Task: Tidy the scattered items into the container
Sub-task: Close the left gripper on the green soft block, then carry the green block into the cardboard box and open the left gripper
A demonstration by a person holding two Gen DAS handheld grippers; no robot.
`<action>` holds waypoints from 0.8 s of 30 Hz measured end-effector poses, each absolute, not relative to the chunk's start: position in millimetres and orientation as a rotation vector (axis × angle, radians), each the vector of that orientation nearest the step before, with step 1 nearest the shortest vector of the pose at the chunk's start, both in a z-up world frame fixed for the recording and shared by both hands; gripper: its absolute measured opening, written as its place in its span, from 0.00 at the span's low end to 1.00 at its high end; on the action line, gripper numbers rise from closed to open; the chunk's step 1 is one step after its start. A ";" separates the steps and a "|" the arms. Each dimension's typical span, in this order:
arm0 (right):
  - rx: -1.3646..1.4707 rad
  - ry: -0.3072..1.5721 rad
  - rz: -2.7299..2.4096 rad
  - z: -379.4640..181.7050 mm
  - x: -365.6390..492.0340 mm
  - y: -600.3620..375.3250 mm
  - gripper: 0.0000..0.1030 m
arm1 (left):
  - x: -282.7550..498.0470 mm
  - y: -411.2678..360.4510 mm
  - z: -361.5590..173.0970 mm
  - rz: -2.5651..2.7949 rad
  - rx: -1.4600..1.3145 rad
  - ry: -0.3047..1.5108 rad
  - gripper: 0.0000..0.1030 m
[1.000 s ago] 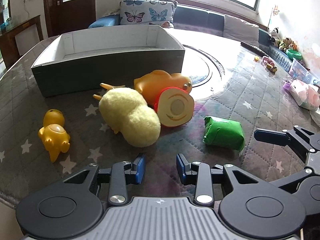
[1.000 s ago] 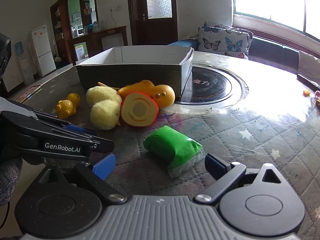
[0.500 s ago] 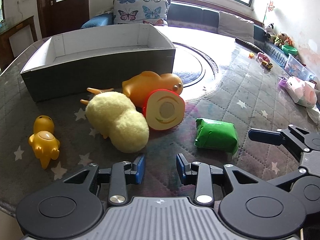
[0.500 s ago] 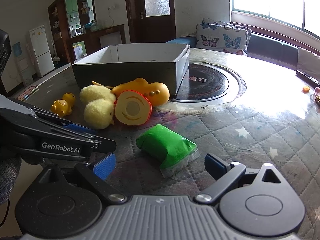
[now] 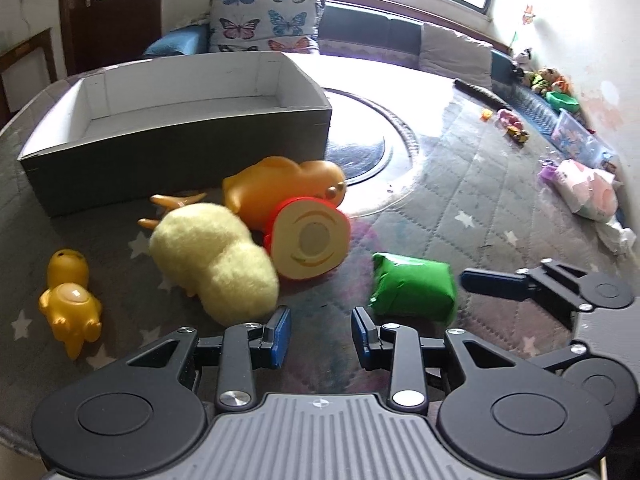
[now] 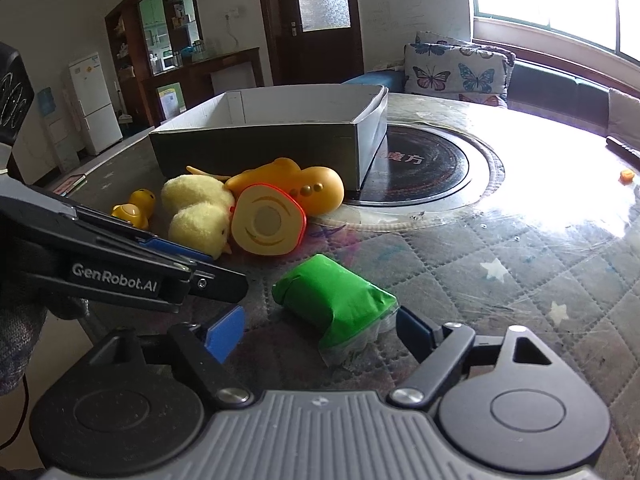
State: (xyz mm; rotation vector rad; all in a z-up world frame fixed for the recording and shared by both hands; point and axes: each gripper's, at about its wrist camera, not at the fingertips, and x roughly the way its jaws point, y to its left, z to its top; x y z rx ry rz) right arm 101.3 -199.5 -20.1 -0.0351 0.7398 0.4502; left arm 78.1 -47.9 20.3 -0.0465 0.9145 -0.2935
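The right gripper [image 6: 320,330] had moved closer, its wide jaws now around the near green packet [image 6: 334,304], while the left gripper [image 5: 320,334] waited half-open and the box [image 6: 280,142] stood far behind.

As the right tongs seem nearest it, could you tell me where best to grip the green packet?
Grip the green packet across its short middle, coming from the near side where the right tongs already stand open. It lies flat and clear of the other toys, and its plump sides probably suit a squeeze better than the thin crimped end.
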 end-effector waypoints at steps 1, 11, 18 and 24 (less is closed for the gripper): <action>-0.032 0.741 0.453 -20.5 102.5 -200.5 0.80 | 79.5 -48.3 21.1 -0.306 -0.054 0.917 0.34; -0.033 0.754 0.453 -22.8 112.1 -205.5 0.65 | 96.2 -54.4 24.2 -0.430 -0.134 0.946 0.35; -0.056 0.752 0.455 -22.6 114.0 -203.3 0.55 | 110.8 -59.0 19.5 -0.479 -0.155 0.978 0.35; -0.056 0.750 0.452 -21.6 117.8 -203.6 0.50 | 117.9 -53.1 17.0 -0.500 -0.199 0.989 0.34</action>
